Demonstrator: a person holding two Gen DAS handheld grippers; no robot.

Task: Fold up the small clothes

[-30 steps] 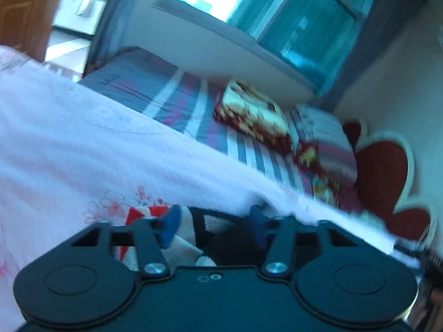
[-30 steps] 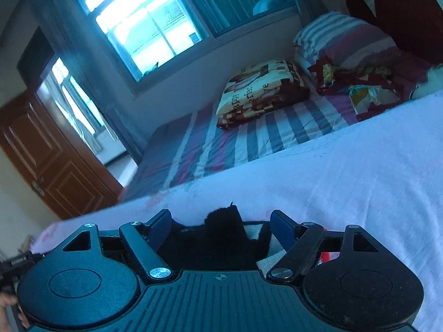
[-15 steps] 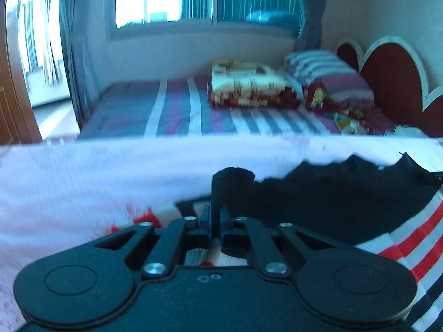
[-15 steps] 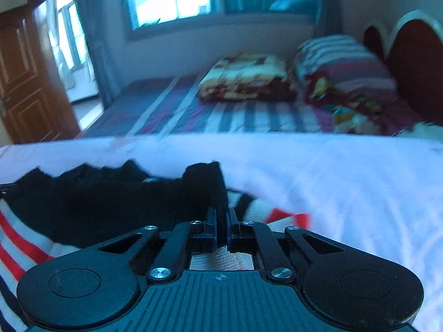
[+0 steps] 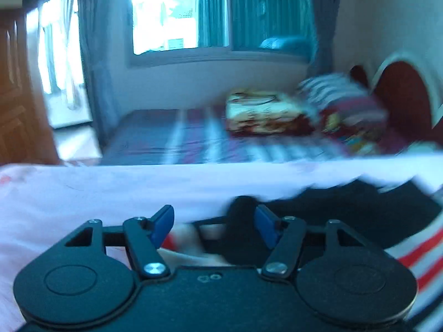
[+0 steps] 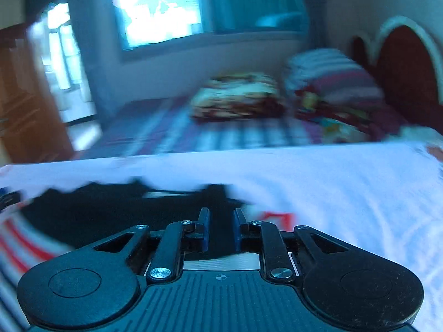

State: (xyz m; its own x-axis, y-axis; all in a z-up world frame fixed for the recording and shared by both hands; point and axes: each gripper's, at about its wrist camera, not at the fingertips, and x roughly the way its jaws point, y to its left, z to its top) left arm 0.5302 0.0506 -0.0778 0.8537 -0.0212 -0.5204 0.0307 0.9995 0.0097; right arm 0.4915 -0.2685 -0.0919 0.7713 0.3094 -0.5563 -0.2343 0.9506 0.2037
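A small striped garment with a black upper part and red, white and navy stripes lies on the white sheet, at the right in the left wrist view (image 5: 346, 221) and at the left in the right wrist view (image 6: 91, 215). My left gripper (image 5: 214, 225) is open, with the black cloth edge lying loose between its blue pads. My right gripper (image 6: 220, 228) is part open, its pads apart with a narrow gap over the black cloth. Both views are blurred by motion.
The white flowered sheet (image 6: 332, 199) covers the near bed. Beyond it stands a second bed with a striped cover (image 5: 193, 144), a folded patterned blanket (image 5: 263, 113), pillows (image 6: 332, 83) and a red headboard (image 6: 407, 74). A wooden door (image 5: 19, 105) is at the left.
Half a second ago both grippers were shut on the black edge of the garment. Now both have opened and let it go; the garment lies flatter on the sheet.
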